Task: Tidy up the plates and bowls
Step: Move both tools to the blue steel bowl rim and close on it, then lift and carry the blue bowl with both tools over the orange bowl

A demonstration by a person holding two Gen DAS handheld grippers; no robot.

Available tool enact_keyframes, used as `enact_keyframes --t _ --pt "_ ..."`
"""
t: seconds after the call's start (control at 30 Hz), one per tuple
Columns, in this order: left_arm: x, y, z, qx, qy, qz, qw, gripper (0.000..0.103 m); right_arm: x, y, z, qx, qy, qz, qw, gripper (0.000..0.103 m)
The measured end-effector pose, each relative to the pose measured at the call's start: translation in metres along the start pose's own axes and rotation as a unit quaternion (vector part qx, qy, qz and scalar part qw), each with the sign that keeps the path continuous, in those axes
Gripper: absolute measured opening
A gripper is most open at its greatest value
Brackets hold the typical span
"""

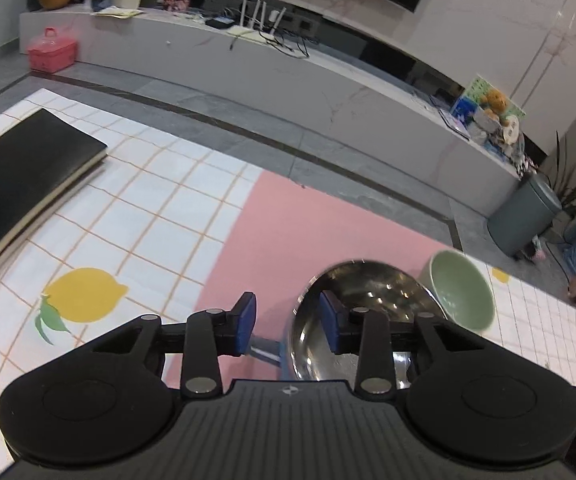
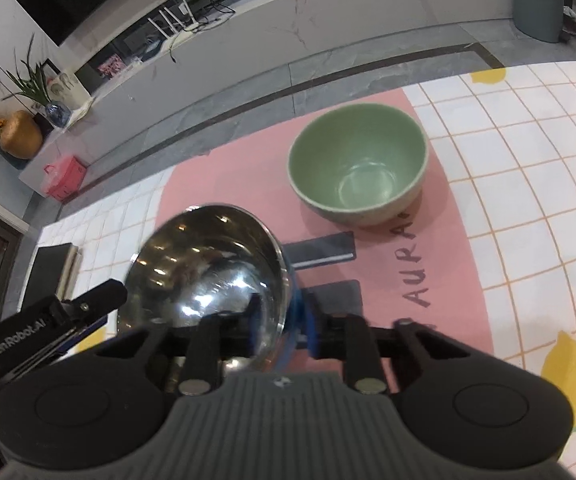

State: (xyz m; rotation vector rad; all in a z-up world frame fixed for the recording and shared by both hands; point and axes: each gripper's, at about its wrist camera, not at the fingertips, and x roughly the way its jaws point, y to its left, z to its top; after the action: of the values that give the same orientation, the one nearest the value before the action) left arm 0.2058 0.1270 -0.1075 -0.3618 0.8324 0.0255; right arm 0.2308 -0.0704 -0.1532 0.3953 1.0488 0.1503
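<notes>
A shiny steel bowl (image 2: 208, 268) is held tilted above the pink mat (image 2: 448, 280). My right gripper (image 2: 282, 326) is shut on its near right rim, one pad inside and one outside. In the left wrist view the steel bowl (image 1: 372, 304) is at lower right. My left gripper (image 1: 288, 324) is open around its left rim, one pad inside the bowl and one outside, not pressing. A green ceramic bowl (image 2: 358, 170) stands upright on the mat beyond the steel bowl; it also shows in the left wrist view (image 1: 462, 290).
A black notebook (image 1: 20, 184) lies on the checked lemon-print tablecloth (image 1: 136, 216) at the left. The table's far edge drops to a grey floor. A long white TV bench (image 1: 288, 80) and a grey bin (image 1: 524, 216) stand beyond.
</notes>
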Motion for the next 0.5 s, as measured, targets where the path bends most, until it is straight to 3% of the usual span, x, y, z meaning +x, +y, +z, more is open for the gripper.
enact_keyframes --t 0.13,0.23,0.3,0.37,0.5 --pt "0.007 -0.005 -0.005 0.019 0.019 0.018 0.9995 0.041 0.000 -0.002 -0.002 0.002 -0.003 0.001 1.000 0.012" --pt "0.010 -0.005 -0.011 0.021 0.029 0.024 0.9991 0.030 -0.001 -0.001 -0.004 -0.002 -0.002 0.002 1.000 0.010" --pt "0.012 -0.007 -0.014 0.026 0.043 0.025 0.9984 0.014 -0.002 -0.001 -0.005 -0.003 0.000 0.005 1.000 0.009" --pt "0.010 -0.009 -0.017 0.034 0.047 0.042 0.9974 0.007 -0.004 0.000 -0.006 -0.007 0.003 0.004 1.000 0.008" --pt "-0.001 -0.011 -0.021 0.035 0.049 0.045 0.9972 0.006 -0.011 -0.001 -0.013 -0.009 0.010 0.000 1.000 0.007"
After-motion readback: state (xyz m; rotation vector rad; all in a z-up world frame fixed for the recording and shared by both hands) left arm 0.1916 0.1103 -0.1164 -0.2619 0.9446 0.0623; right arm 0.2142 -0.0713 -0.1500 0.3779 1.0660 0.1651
